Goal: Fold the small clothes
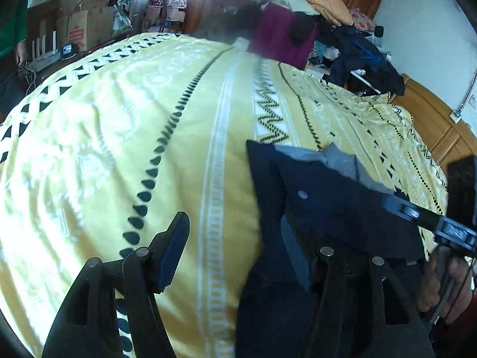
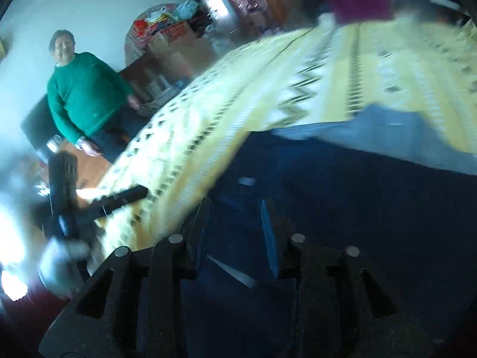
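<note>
Low and right of centre in your left wrist view, the dark navy garment with a pale grey lining (image 1: 337, 208) lies on the yellow bedspread patterned with white bands and black zigzags (image 1: 119, 137). One flap of it looks turned over, since the grey inner face shows at its upper edge, so at least a first fold seems to be under way; it is not yet a neat, compact bundle.

Your left gripper (image 1: 235, 247) has its fingers spread wide with nothing between them: one fingertip hangs over bare bedspread, the other sits over the navy cloth near its left edge. Whether that tip touches the fabric, you cannot tell from here.

At the bottom centre of the right wrist view, your right gripper (image 2: 238, 226) has navy cloth running between its two fingers and down toward the camera. The fingers stand fairly close together, but this view is badly smeared, so you cannot tell whether they are truly clamped on the garment or only straddling it.

A bystander in a green sweater (image 2: 83, 95) stands at the upper left of that view, well apart from the work.

By my judgement you are early to midway: the remaining fold and a final flattening are still to do.
</note>
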`<state>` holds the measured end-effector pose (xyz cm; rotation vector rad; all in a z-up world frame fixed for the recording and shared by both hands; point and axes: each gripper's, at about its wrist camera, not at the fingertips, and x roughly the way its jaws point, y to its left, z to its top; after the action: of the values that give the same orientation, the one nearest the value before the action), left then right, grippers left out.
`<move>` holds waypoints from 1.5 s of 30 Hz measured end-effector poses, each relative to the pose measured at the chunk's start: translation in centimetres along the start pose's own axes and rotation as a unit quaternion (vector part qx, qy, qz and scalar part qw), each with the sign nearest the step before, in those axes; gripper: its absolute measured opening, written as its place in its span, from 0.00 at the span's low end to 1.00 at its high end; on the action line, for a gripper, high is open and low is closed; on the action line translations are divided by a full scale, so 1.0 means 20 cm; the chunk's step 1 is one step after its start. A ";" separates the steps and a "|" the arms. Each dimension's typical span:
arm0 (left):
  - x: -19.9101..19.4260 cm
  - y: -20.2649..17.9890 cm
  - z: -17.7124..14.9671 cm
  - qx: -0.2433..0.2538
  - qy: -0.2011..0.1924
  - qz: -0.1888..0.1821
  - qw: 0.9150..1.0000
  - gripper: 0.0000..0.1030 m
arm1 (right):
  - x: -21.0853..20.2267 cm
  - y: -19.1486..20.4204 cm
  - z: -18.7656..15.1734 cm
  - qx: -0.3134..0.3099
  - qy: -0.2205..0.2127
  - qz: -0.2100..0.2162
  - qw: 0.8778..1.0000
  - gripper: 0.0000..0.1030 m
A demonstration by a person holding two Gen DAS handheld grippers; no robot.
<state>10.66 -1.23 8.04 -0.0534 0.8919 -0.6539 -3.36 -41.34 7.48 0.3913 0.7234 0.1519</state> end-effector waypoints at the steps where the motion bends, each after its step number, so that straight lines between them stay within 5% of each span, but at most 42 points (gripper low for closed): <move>1: 0.01 0.00 -0.02 0.002 0.002 0.000 1.000 0.64 | -0.07 -0.08 -0.03 0.008 -0.004 -0.027 1.000 0.34; 3: 0.03 0.00 -0.04 0.006 0.006 0.000 1.000 0.65 | -0.29 -0.32 -0.10 0.039 -0.015 -0.113 0.993 0.38; 6: 0.07 -0.02 -0.07 0.001 0.008 -0.009 1.000 0.65 | -0.56 -0.62 -0.17 0.078 -0.035 -0.218 0.972 0.66; 9: 0.10 -0.06 -0.09 -0.001 0.011 -0.019 1.000 0.65 | -0.68 -0.88 -0.25 0.144 -0.020 -0.258 0.955 0.67; 14: 0.15 -0.18 -0.08 0.017 0.018 -0.028 0.999 0.65 | -0.61 -1.11 -0.36 0.235 0.022 -0.166 0.957 0.66; 15: 0.16 -0.20 -0.07 0.020 0.017 -0.030 0.999 0.65 | -0.60 -1.13 -0.37 0.239 0.028 -0.156 0.958 0.53; 16: 0.16 -0.23 -0.06 0.023 0.015 -0.032 0.999 0.65 | -0.57 -1.15 -0.37 0.240 0.033 -0.153 0.958 0.15; 17: 0.16 -0.25 -0.06 0.025 0.015 -0.034 0.999 0.65 | -0.59 -1.19 -0.38 0.248 0.034 -0.156 0.955 0.04; 19: 0.18 -0.28 -0.05 0.033 0.017 -0.033 0.999 0.65 | -0.70 -1.27 -0.43 0.282 0.000 -0.124 0.951 0.03; 23: 0.25 -0.34 -0.05 0.042 0.031 -0.028 0.998 0.65 | -0.73 -1.43 -0.59 0.314 -0.001 -0.099 0.944 0.00; 26: 0.30 -0.39 -0.05 0.056 0.039 -0.024 0.997 0.65 | -0.75 -1.39 -0.54 0.286 -0.001 -0.109 0.952 0.02; 28: 0.31 -0.45 -0.03 0.065 0.035 -0.027 0.997 0.65 | -0.82 -1.35 -0.51 0.268 -0.005 -0.135 0.954 0.12; 32: 0.34 -0.62 0.03 0.098 0.026 -0.056 0.993 0.65 | -0.96 -1.19 -0.38 0.218 -0.062 -0.181 0.957 0.12; 37: 0.59 -0.74 0.09 0.105 0.058 -0.088 0.989 0.65 | -0.71 -1.11 -0.31 0.180 -0.035 -0.089 0.979 0.17; 39: 0.77 -0.70 0.09 0.099 0.093 -0.045 0.990 0.64 | -0.52 -1.22 -0.37 0.196 0.030 -0.096 0.975 0.16; 40: 0.85 -0.64 0.07 0.093 0.106 -0.028 0.990 0.59 | -0.47 -1.27 -0.41 0.199 0.042 -0.097 0.974 0.04; 42: 0.82 -0.59 0.09 0.083 0.101 -0.048 0.990 0.54 | -0.52 -1.31 -0.42 0.215 0.034 -0.093 0.972 0.00; 44: 0.70 -0.55 0.12 0.114 0.096 0.000 0.989 0.56 | -0.65 -1.29 -0.41 0.201 0.028 -0.121 0.972 0.08; 45: 0.61 -0.51 0.13 0.125 0.085 0.025 0.988 0.55 | -0.72 -1.26 -0.42 0.195 0.025 -0.129 0.972 0.20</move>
<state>12.99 -16.74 4.20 0.2518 0.9656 -0.7262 -19.66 -65.84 0.43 0.6635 0.8488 -0.2317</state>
